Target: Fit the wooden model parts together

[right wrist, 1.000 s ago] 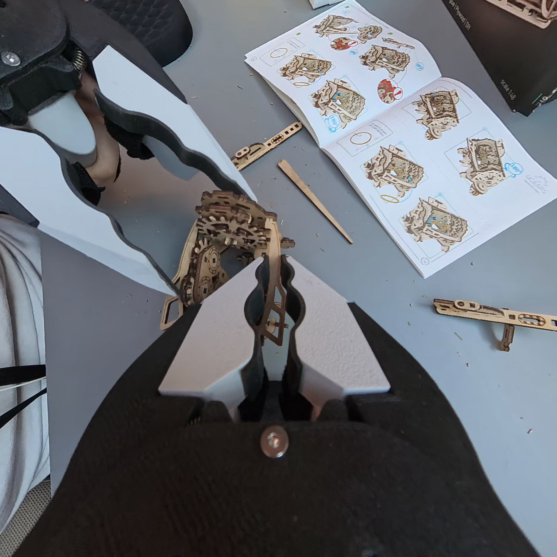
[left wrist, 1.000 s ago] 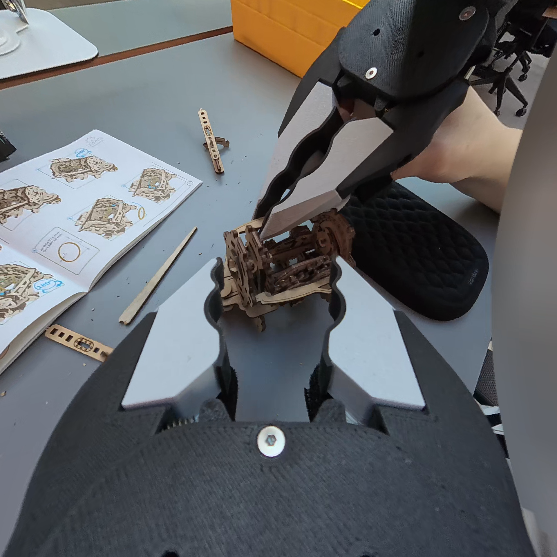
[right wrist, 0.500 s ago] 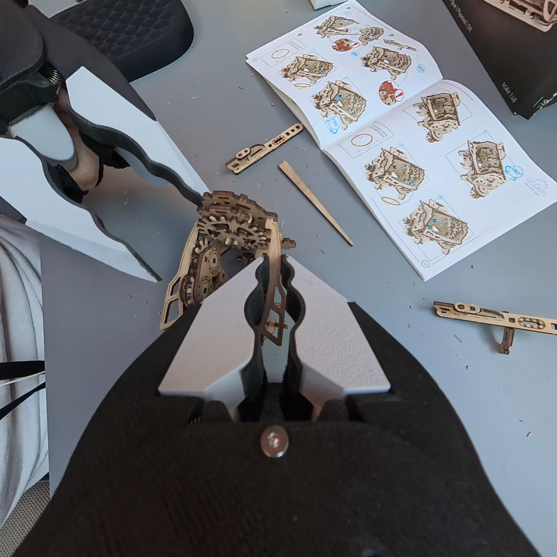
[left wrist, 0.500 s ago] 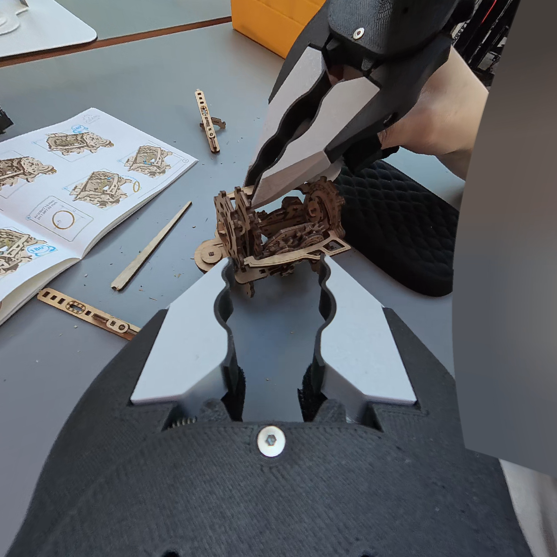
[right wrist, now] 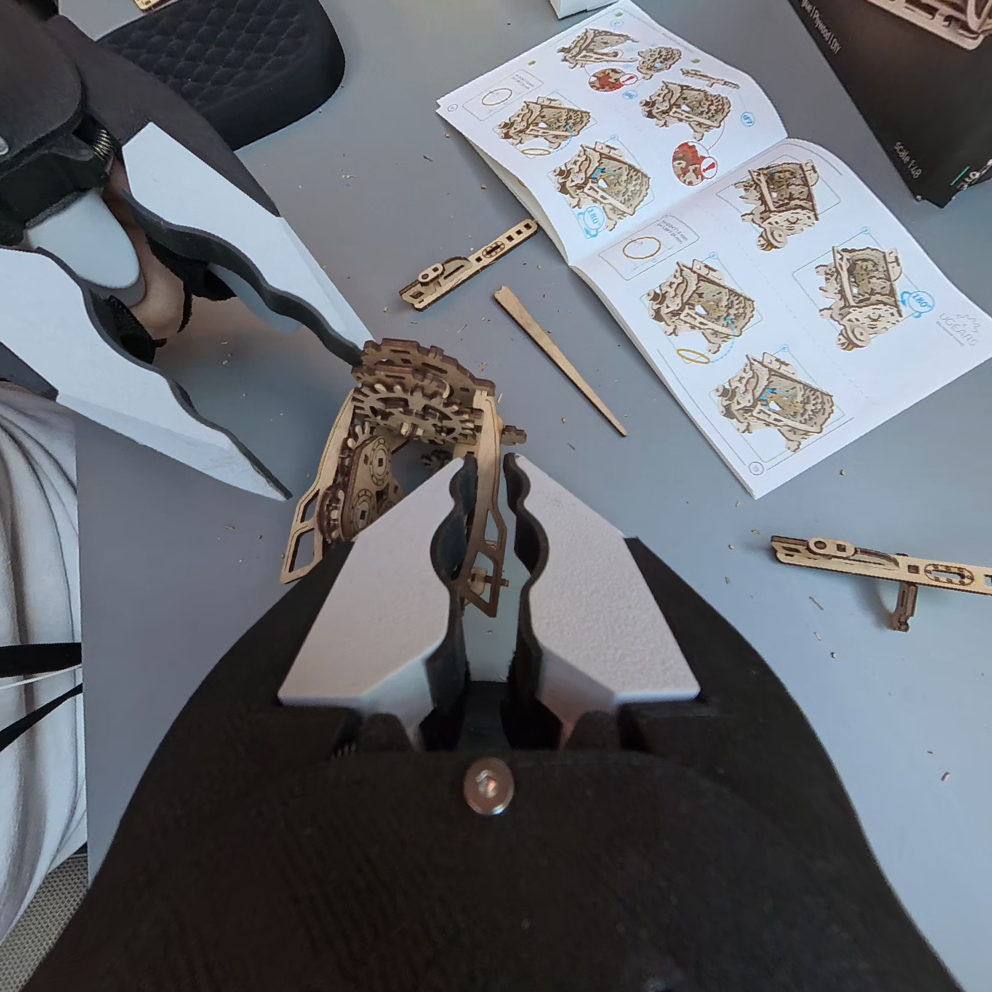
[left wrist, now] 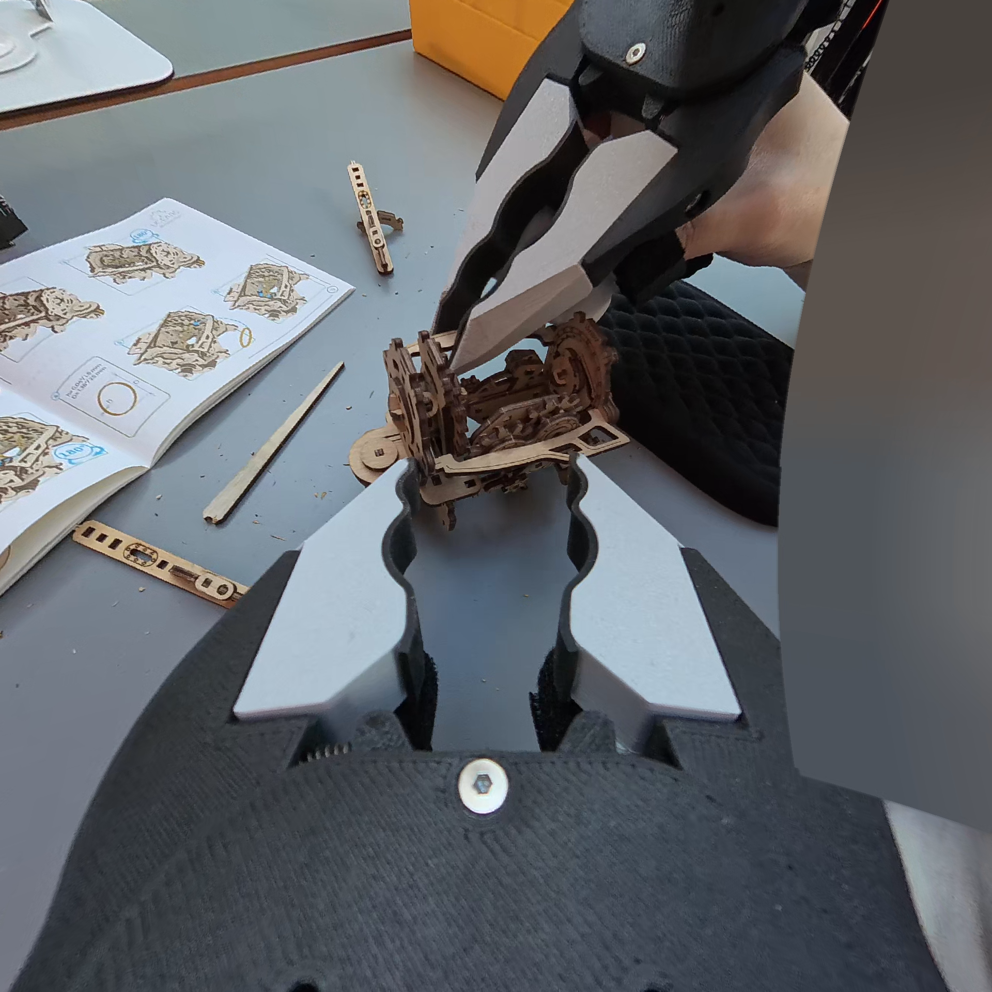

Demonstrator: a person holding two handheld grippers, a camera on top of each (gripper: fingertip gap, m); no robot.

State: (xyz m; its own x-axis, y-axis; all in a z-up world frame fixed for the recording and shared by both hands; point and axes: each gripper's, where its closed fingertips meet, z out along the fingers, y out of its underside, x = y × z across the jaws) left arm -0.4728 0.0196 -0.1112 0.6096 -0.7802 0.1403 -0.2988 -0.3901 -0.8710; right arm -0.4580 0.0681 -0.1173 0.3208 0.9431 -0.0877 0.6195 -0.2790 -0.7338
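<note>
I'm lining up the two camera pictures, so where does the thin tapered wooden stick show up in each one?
Left wrist view: the tapered wooden stick lies left of centre, between the booklet and the wooden model.
Right wrist view: the stick lies above centre, right of the model.
Shared landmark: the open booklet.

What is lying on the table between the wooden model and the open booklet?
A thin tapered wooden stick lies between the wooden model and the open booklet, apart from both; the right wrist view shows this clearly.
</note>
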